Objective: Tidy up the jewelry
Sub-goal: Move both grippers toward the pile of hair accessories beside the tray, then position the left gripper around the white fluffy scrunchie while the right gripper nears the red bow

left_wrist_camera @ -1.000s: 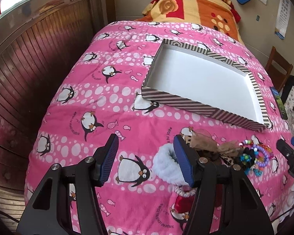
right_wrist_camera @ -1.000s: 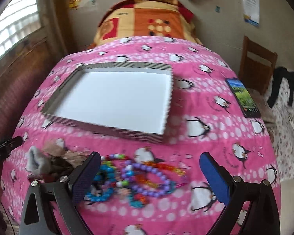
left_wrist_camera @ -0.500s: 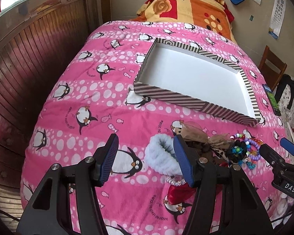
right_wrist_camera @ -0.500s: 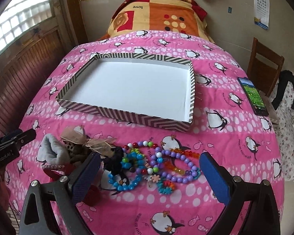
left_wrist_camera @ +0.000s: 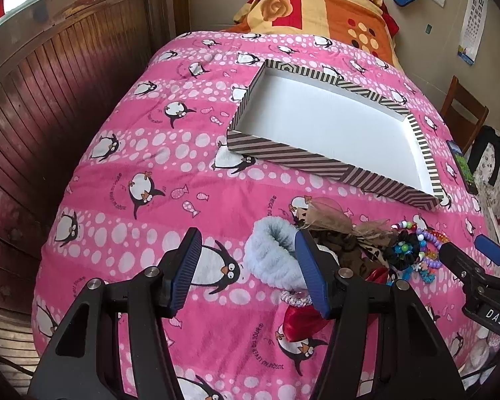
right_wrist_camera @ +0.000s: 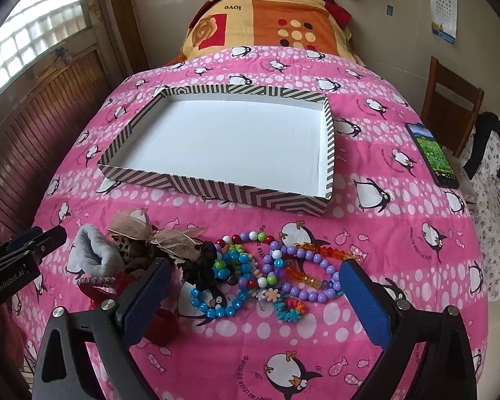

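We view a pink penguin bedspread [right_wrist_camera: 383,153] on which a shallow striped box [right_wrist_camera: 216,191] lies at twelve o'clock, its white floor bare, its long axis running from nine to three o'clock in the right wrist view. The jewelry lies in a heap on the near side of the box, well apart from it and not yet sorted.

The right gripper [right_wrist_camera: 255,300] hovers directly over the bead bracelets [right_wrist_camera: 266,273], jaws spread wide and holding nothing; the purple strand [right_wrist_camera: 313,286] and the blue strand [right_wrist_camera: 213,306] lie between the two pads, so the beads sit at twelve o'clock, just ahead of the jaws. The heap's long axis runs from nine to three o'clock, across the line of the fingers. At ten o'clock from this gripper lie a fuzzy white band [right_wrist_camera: 93,253], a brown bow [right_wrist_camera: 160,236] and a black scrunchie [right_wrist_camera: 200,263].

The left gripper [left_wrist_camera: 248,273] is likewise wide open and empty. Its right pad overlaps the fuzzy white band [left_wrist_camera: 273,256] in the picture; whether they touch we cannot tell. The beads [left_wrist_camera: 416,246] lie at two o'clock from it, farther off. We judge the right gripper the nearer to the bracelets, the left the nearer to the fabric pieces.

Compared with the frames a second ago, both cameras show more of the bed and the box sits farther from the jaws: the grippers have drawn back and risen slightly. The jaw openings and the heap are unchanged.
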Motion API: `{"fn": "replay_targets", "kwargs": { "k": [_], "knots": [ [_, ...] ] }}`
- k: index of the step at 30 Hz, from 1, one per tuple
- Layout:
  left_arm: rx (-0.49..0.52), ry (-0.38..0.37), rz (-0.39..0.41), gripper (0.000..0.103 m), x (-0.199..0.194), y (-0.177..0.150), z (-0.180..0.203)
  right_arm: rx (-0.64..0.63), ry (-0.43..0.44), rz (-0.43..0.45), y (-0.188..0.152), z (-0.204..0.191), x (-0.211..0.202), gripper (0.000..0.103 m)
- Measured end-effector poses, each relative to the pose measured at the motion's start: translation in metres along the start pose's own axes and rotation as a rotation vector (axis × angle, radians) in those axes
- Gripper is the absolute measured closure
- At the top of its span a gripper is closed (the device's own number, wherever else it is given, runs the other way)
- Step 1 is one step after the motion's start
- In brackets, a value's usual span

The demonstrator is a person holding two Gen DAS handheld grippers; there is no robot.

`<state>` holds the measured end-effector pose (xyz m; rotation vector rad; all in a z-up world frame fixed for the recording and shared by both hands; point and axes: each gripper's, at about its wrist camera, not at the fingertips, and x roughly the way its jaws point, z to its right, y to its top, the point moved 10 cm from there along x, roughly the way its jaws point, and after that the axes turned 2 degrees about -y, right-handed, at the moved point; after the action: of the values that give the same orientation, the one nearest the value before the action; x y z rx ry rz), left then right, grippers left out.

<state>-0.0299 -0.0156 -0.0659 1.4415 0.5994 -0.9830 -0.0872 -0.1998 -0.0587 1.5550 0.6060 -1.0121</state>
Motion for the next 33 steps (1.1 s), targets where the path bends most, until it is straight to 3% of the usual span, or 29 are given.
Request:
{"fn": "replay_targets", "kwargs": {
  "k": [16,33],
  "knots": [
    [-0.02,-0.017,-0.057,0.045,0.01,-0.01,0.004,-0.005,-0.005,-0.019,-0.003,0.006,0.005,0.003],
    [-0.011,0.014,-0.053,0.045,0.012,-0.011,0.0,0.006,0.006,-0.035,-0.005,0.008,0.01,0.003]
  ]
}}
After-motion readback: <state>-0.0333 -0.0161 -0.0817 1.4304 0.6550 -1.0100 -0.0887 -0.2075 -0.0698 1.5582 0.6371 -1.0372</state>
